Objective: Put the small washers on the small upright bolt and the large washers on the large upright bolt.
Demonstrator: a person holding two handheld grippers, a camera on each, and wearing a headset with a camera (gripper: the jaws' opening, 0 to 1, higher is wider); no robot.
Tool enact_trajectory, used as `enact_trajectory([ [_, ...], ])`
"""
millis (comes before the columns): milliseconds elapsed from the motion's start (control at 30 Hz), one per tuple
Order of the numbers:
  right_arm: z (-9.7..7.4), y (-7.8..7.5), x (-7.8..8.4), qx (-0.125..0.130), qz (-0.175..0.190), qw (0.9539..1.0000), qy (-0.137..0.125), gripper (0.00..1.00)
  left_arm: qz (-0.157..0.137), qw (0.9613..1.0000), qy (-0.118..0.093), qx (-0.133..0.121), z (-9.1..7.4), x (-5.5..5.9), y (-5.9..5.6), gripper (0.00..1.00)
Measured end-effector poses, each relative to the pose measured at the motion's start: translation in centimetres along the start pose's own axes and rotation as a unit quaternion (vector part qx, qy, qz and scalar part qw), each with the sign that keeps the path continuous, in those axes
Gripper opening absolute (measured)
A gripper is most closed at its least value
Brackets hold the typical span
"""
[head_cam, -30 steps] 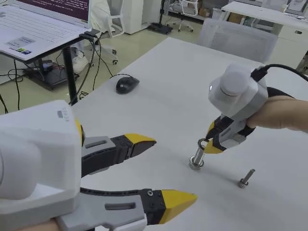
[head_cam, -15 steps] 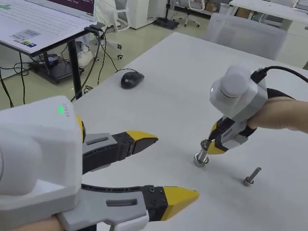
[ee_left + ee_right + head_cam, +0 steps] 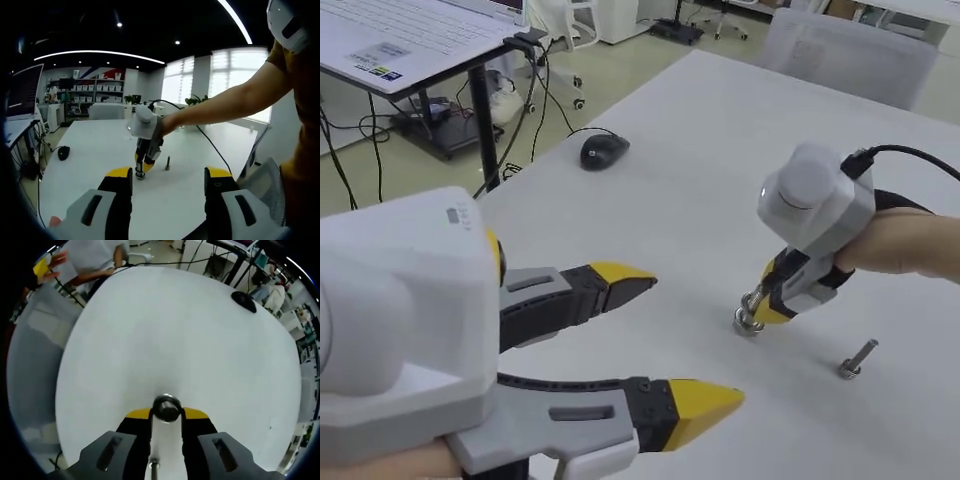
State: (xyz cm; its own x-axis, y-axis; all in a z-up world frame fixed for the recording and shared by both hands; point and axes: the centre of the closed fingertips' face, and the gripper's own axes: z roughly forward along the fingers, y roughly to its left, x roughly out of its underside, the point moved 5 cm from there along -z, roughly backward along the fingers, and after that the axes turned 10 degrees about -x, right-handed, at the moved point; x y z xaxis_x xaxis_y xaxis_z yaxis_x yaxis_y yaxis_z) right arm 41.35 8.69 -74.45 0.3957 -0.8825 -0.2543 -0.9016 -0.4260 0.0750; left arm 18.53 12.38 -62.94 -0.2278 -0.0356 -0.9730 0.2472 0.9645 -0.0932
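The large upright bolt point(image 3: 750, 320) stands on the white table point(image 3: 700, 170), right of centre. My right gripper point(image 3: 761, 308) points down over it, shut on a large washer point(image 3: 166, 409) that rings the bolt's top between the yellow tips. The same bolt point(image 3: 140, 174) stands below the right gripper point(image 3: 142, 163) in the left gripper view. A small upright bolt point(image 3: 856, 358) stands apart to its right, with a washer at its base; it is also the small bolt point(image 3: 168, 163). My left gripper point(image 3: 698, 340) hovers open in the near foreground with nothing between its fingers, its own tips point(image 3: 168, 175) wide apart.
A black mouse point(image 3: 604, 151) lies near the table's far left edge. A laptop point(image 3: 410, 30) sits on a stand beyond that edge, with cables below it. A grey chair point(image 3: 850, 55) stands at the far side. The person's forearm point(image 3: 910, 240) reaches in from the right.
My right gripper has gone down with the washer, from the top of the large bolt to low on its shaft. The head camera has shifted. The left gripper stays open.
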Motion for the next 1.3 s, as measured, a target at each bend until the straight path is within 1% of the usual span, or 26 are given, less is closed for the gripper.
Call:
enact_trajectory([
  [133, 0.6, -0.1, 0.2, -0.005, 0.006, 1.0, 0.0, 0.22, -0.003, 1.0, 0.002, -0.002, 0.0, 0.2, 0.2, 0.57],
  [233, 0.9, -0.1, 0.2, -0.005, 0.003, 1.0, 0.001, 0.22, -0.003, 1.0, 0.005, -0.001, 0.0, 0.4, 0.2, 0.57],
  [500, 1.8, -0.1, 0.4, -0.008, 0.006, 0.9999, 0.001, 0.23, -0.004, 1.0, 0.006, 0.001, 0.2, 0.4, 0.2, 0.57],
  [667, 1.9, 0.0, 0.5, -0.008, -0.002, 1.0, -0.004, 0.24, -0.004, 1.0, 0.007, 0.0, 0.2, 0.5, 0.2, 0.57],
  [700, 1.9, 0.1, 0.4, -0.011, -0.002, 0.9999, -0.009, 0.24, -0.004, 1.0, 0.008, 0.0, 0.2, 0.5, 0.2, 0.57],
  [767, 1.7, 0.1, 0.5, -0.008, -0.006, 0.9999, -0.011, 0.25, -0.003, 1.0, 0.009, 0.001, 0.3, 0.5, 0.2, 0.57],
  [833, 1.4, 0.1, 0.6, -0.003, -0.002, 0.9999, -0.015, 0.27, -0.003, 1.0, 0.009, 0.001, 0.3, 0.5, 0.1, 0.57],
  [933, 0.4, 0.1, 0.4, 0.01, 0.005, 0.999, -0.043, 0.27, -0.002, 1.0, 0.008, 0.003, 0.4, 0.5, 0.1, 0.57],
  [967, -0.1, 0.2, 0.5, 0.014, 0.01, 0.9987, -0.049, 0.27, -0.002, 1.0, 0.006, 0.004, 0.5, 0.4, 0.0, 0.57],
  [1033, -1.0, 0.4, 0.6, 0.028, 0.006, 0.9978, -0.059, 0.27, -0.003, 1.0, 0.002, 0.007, 0.5, 0.3, -0.1, 0.57],
  [1133, -2.1, 1.0, 0.9, 0.042, 0.009, 0.9962, -0.076, 0.26, -0.001, 0.9999, 0.003, 0.014, 0.7, 0.2, -0.2, 0.57],
  [1300, -3.3, 2.6, 1.8, 0.051, 0.023, 0.9939, -0.095, 0.25, 0.006, 0.9997, -0.003, 0.025, 1.1, -0.3, -0.4, 0.58],
])
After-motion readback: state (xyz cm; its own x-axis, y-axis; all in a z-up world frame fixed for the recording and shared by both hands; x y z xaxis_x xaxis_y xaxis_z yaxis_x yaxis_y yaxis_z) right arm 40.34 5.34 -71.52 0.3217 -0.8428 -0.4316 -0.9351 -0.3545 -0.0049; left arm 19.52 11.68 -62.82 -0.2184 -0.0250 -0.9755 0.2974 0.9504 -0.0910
